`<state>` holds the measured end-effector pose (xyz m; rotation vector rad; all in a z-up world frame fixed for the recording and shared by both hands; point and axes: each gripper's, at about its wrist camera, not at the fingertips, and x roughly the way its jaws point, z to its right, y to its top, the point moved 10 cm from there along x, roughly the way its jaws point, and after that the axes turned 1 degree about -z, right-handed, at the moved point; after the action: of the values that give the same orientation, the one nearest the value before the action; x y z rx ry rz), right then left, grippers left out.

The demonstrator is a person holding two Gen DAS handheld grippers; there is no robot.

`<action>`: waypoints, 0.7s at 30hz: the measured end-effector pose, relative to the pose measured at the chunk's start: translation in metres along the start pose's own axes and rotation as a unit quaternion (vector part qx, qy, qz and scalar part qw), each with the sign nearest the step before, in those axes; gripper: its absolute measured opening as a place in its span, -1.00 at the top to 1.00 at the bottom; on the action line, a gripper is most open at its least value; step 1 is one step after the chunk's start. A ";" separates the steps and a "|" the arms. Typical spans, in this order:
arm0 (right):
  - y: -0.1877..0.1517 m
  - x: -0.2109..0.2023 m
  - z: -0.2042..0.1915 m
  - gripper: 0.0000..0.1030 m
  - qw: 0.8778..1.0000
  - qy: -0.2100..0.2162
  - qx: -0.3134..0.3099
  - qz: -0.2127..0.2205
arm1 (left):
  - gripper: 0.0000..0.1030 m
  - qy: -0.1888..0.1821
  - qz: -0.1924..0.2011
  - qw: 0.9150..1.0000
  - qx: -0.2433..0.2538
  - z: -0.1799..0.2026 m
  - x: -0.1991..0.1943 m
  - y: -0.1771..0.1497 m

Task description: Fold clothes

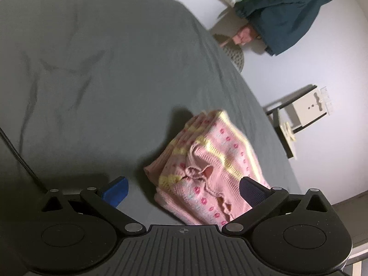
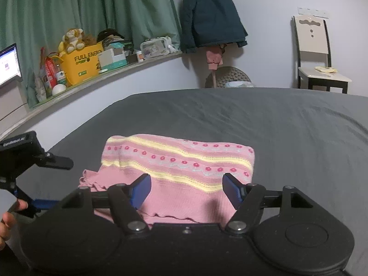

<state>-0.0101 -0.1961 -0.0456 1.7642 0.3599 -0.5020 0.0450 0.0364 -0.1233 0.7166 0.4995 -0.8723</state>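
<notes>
My left gripper [image 1: 184, 189] is spread wide with nothing in it, its blue pads [image 1: 117, 189] on either side of the folded pink knitted sweater with yellow stripes and little red flowers [image 1: 207, 161]; the sweater lies in a neat bundle on the dark grey bed sheet [image 1: 92, 69], near the bed's edge. My right gripper [image 2: 186, 189] is wide apart too and grips nothing; it hovers just over the near edge of the sweater [image 2: 179, 161]. A person's hand [image 2: 9, 218] holds my left gripper's handle, and a dark teal jacket [image 2: 209, 16] hangs on the white wall.
</notes>
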 end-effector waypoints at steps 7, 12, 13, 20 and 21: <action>0.001 -0.002 0.026 -0.33 0.999 -0.016 0.037 0.002 | -1.00 0.020 -0.024 0.999 0.013 0.005 0.022 -0.010; 0.010 -0.008 0.052 -0.34 0.997 -0.030 0.073 0.014 | -1.00 -0.005 -0.041 0.999 -0.021 0.002 0.029 -0.014; 0.011 -0.009 0.058 -0.34 0.996 -0.032 0.081 0.017 | -1.00 -0.006 -0.041 0.999 -0.027 0.001 0.029 -0.014; 0.004 -0.005 0.092 -0.35 0.988 -0.045 0.145 0.010 | -1.00 -0.010 -0.053 0.998 -0.034 0.002 0.039 -0.024; 0.003 -0.003 0.093 -0.35 0.988 -0.045 0.149 0.008 | -1.00 -0.011 -0.057 0.998 -0.033 0.003 0.040 -0.026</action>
<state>-0.0248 -0.2871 -0.0602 2.0229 0.2146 -0.6476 0.0457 0.0025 -0.1566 0.6220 0.5510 -0.9650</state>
